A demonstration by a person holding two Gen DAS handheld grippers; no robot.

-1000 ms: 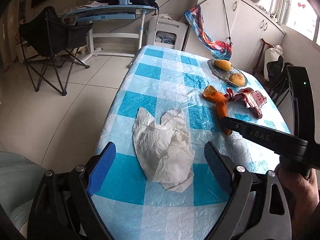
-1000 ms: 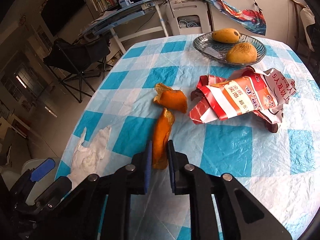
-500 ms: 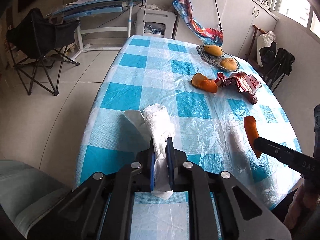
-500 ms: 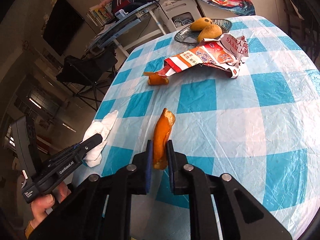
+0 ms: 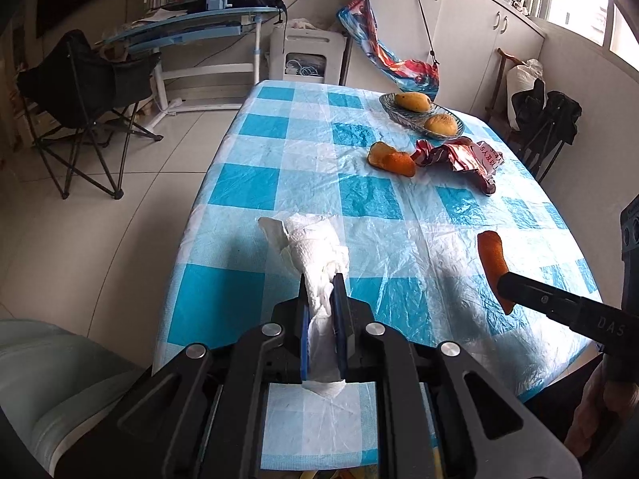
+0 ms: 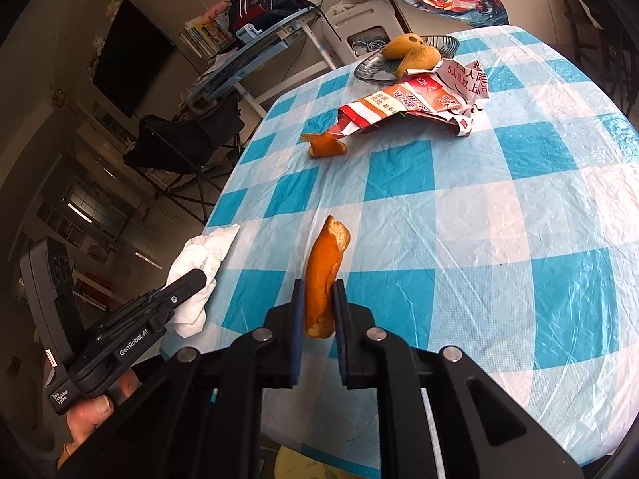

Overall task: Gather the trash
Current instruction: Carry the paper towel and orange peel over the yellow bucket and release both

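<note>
The left gripper [image 5: 322, 279] pinches a crumpled white tissue [image 5: 315, 251], bunched up over the near edge of the checked table [image 5: 311, 183]; its jaws have just been closing on it. The right gripper [image 6: 317, 285] clamps an orange peel [image 6: 324, 267], seemingly lifted off the cloth. A second peel [image 5: 391, 157] and a crushed wrapper [image 5: 465, 155] lie touching, near a fruit dish [image 5: 389, 105].
</note>
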